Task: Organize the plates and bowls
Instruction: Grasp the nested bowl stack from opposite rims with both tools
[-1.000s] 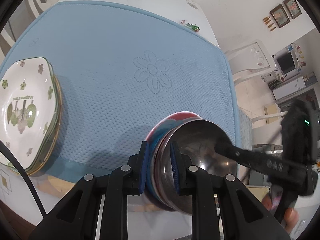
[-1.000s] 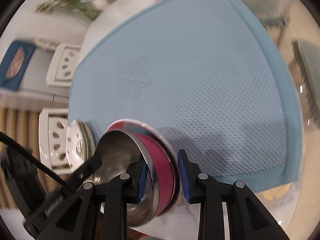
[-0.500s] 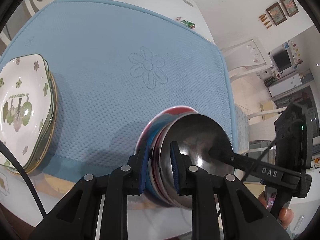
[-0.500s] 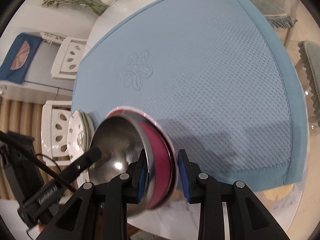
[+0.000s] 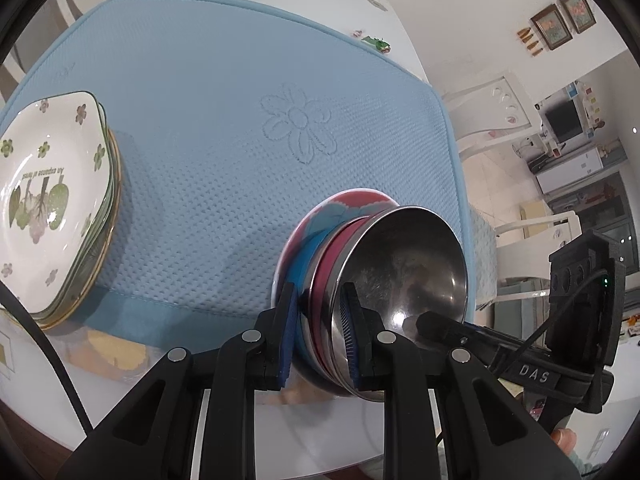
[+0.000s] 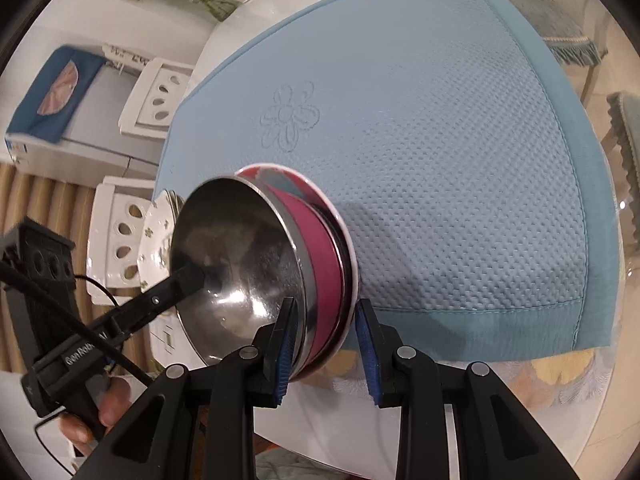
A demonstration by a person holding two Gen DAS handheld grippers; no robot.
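Both my claws are clamped on one tilted stack of bowls above the near edge of the blue mat.

My left claw [image 5: 318, 330] grips the rim of the bowl stack [image 5: 384, 264] from one side, and my right claw [image 6: 325, 342] pinches the opposite rim; the steel bowl [image 6: 236, 268] sits innermost, nested in a magenta-banded one and a patterned outer bowl. The stack is held on edge, its opening turned sideways, over the blue mat [image 5: 224, 92] on the white desk [image 5: 380, 24]. A pile of floral plates [image 5: 52, 200] rests on the mat's left edge, well apart from the bowls.
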